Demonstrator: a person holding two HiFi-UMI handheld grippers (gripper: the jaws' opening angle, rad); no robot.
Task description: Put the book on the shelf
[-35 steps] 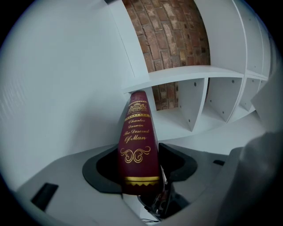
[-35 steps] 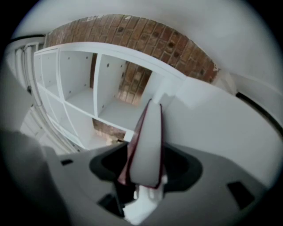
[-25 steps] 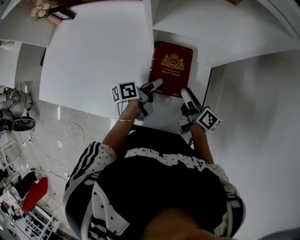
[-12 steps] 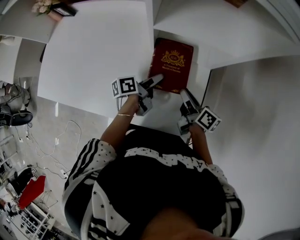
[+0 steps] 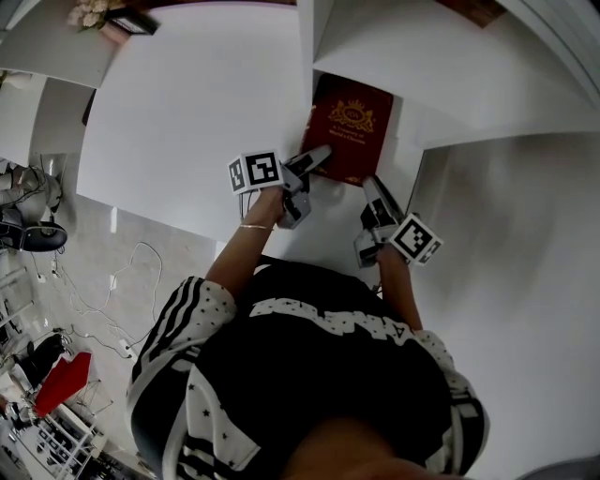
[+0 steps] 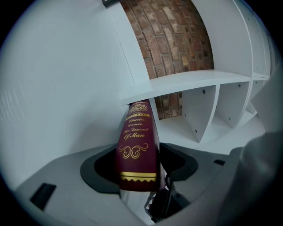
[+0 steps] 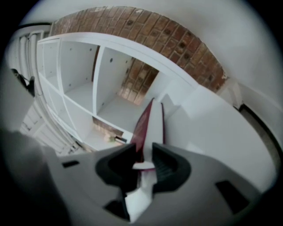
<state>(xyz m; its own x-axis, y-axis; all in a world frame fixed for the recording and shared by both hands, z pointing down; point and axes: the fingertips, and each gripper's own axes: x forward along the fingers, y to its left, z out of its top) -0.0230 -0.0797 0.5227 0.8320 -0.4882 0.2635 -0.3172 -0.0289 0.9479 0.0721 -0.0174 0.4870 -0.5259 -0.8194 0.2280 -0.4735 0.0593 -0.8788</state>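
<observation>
A dark red book (image 5: 349, 127) with a gold crest is held flat at the mouth of a white shelf (image 5: 450, 75) compartment. My left gripper (image 5: 314, 161) has the book's gold-lettered spine (image 6: 137, 141) between its jaws. These jaws are opening, and the pads still touch the spine. The left gripper (image 6: 139, 170) points at the shelf board (image 6: 199, 79). My right gripper (image 5: 375, 192) is at the book's near right corner. In the right gripper view its jaws (image 7: 143, 165) are closing on the book's white page edge (image 7: 152, 119) and the pads press on it.
A brick wall (image 6: 172, 35) shows behind the open shelf compartments (image 7: 79, 66). Flowers (image 5: 84, 14) stand at the far left. Cables (image 5: 112, 281) and a red object (image 5: 61, 384) lie on the floor to the left.
The book and both grippers have moved a little further toward the shelf. The right gripper has closed in on the book's near edge.
</observation>
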